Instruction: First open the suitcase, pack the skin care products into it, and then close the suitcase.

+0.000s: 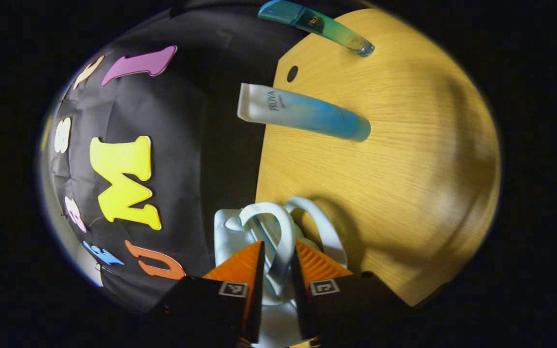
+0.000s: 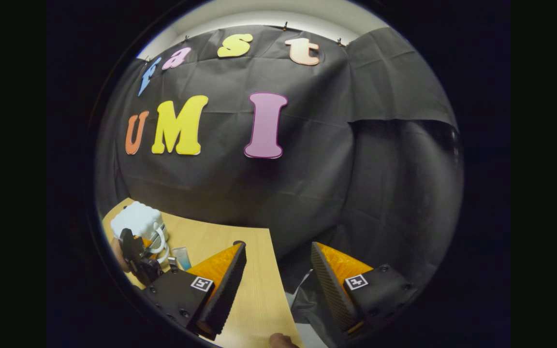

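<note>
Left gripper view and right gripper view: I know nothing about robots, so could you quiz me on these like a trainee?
1. True or false: the right gripper has its fingers wide apart with nothing between them.
2. What sits between the fingers of the left gripper? A: the suitcase handle. B: a sponge. C: a spoon.
3. In the left gripper view, how many skin care tubes lie on the wooden table?

Key: 1 true. 2 A. 3 two.
</note>
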Motion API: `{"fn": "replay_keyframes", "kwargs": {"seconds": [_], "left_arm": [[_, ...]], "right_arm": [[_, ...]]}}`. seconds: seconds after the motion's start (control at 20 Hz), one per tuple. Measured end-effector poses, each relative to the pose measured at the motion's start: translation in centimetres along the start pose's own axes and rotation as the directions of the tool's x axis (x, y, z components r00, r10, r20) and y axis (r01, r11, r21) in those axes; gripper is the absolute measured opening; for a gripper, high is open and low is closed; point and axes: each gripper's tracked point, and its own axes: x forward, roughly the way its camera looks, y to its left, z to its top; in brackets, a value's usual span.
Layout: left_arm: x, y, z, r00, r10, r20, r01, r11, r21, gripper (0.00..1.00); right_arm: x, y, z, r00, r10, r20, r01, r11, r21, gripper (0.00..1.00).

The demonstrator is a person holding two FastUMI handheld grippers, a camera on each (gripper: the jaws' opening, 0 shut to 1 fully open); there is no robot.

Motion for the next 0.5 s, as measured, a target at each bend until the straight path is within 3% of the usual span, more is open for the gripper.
{"fn": "replay_keyframes", "kwargs": {"seconds": [0.1, 0.2, 0.35, 0.5], "left_arm": [[-0.2, 0.2, 0.2, 1.0, -0.004, 0.006, 0.004, 1.0, 0.017, 0.18], [-0.5, 0.6, 0.3, 1.0, -0.013, 0.011, 0.013, 1.0, 0.0, 0.12], [-1.5, 2.5, 0.3, 0.999, 0.024, 0.049, -0.022, 0.999, -0.037, 0.08], [-2.6, 5.1, -0.5, 0.996, 0.017, 0.086, -0.007, 0.993, -0.119, 0.04]], "right_arm": [[-0.4, 0.1, -0.1, 1.0, -0.001, -0.002, 0.001, 1.0, -0.002, 0.8], [-0.7, 0.4, -0.1, 1.0, -0.004, -0.003, 0.003, 1.0, -0.015, 0.8], [-1.5, 0.9, 0.6, 1.0, -0.029, 0.009, 0.029, 0.999, -0.016, 0.8], [-2.6, 2.3, 1.6, 0.998, -0.059, 0.016, 0.06, 0.998, -0.009, 0.8]]}}
